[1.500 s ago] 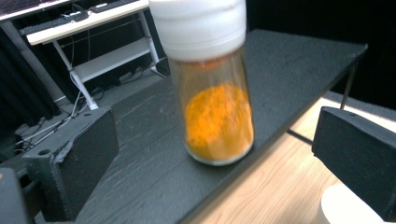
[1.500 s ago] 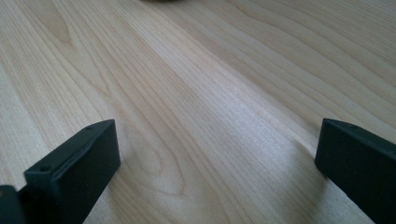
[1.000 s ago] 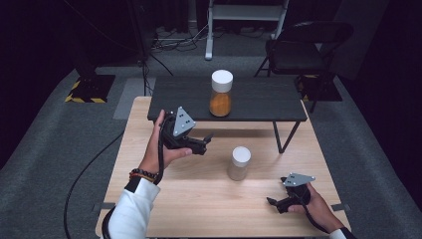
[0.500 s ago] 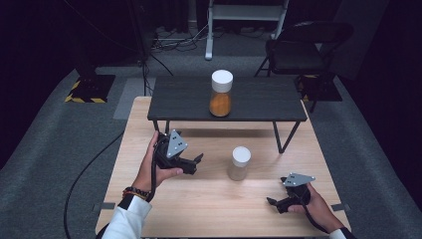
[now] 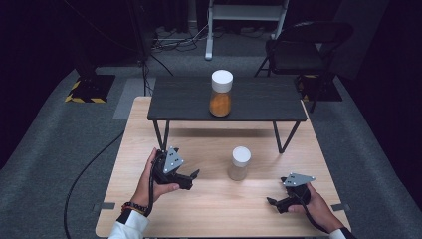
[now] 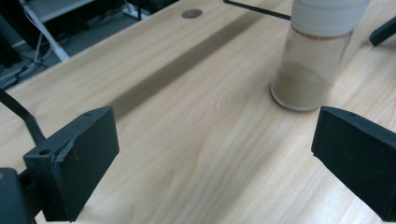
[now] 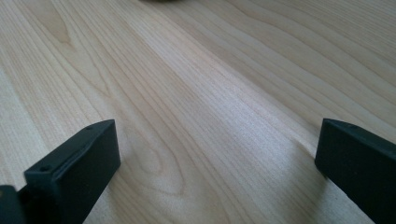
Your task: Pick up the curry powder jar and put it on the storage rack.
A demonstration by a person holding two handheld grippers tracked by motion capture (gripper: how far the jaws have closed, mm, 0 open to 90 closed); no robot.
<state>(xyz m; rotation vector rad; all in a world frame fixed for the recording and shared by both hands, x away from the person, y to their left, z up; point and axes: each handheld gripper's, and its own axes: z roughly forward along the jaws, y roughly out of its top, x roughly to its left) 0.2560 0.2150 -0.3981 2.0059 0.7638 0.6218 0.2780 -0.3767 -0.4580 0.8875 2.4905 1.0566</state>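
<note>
Item 1, left hand-held gripper [image 5: 191, 175]: held above the wooden worktop [image 5: 214, 209] at its left half, jaws spread wide apart and nothing between them. It is pointed toward the small jar. A grey three-cornered plate [image 5: 172, 160] is carried on top. A black cable [image 5: 89, 169] is trailed from it off the left edge of the worktop to the floor.

Item 2, small jar [image 5: 240, 163]: clear glass, white lid, a low fill of pale beige powder. It is stood upright on the wooden worktop, near the middle, right of the left hand-held gripper and apart from it. In the left gripper view the small jar [image 6: 317, 51] is seen ahead of the jaws, toward the right-hand one, untouched.

Item 3, right hand-held gripper [image 5: 272, 201]: kept low over the worktop near its front right corner, jaws likewise wide apart and empty. Bare wood grain is seen between them in the right gripper view.

Item 4, tall jar [image 5: 221, 93]: white lid, orange powder, stood upright on the black raised shelf [image 5: 184, 102] at the far side of the worktop, well apart from both hand-held grippers.

Item 5, black chair [image 5: 298, 50]: placed on the floor beyond the worktop, at the right.
</note>
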